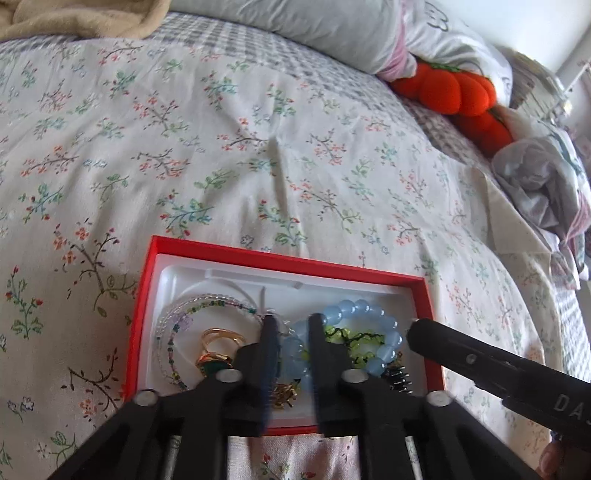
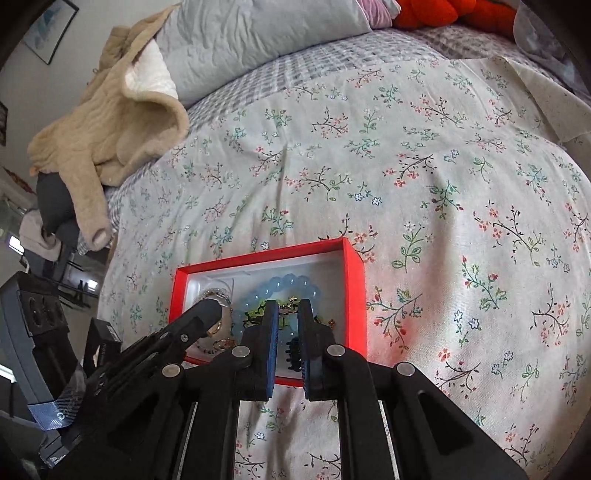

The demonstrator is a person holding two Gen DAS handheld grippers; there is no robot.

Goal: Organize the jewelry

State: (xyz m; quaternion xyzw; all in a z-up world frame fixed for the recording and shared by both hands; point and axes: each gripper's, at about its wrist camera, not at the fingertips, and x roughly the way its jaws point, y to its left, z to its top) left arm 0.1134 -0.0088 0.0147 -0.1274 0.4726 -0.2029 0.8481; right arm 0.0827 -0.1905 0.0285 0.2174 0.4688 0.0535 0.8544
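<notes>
Gold ring [image 1: 218, 338] (perhaps green-stoned) — clearer from left.

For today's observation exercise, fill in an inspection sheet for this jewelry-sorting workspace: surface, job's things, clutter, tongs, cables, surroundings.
Surface: floral bedspread over a bed, slightly creased.
Job's things: red box with a white insert, holding a blue bead bracelet, a clear and coloured bead strand, gold rings, a green and black piece and a small dark clip.
Clutter: beige sweater, orange plush, crumpled cloth.
Tongs: left tongs slightly apart above the box, holding nothing; right tongs narrowly apart above the box, nothing pressed.
Cables: nothing seen.
Surroundings: grey pillow; framed picture on the wall.
</notes>
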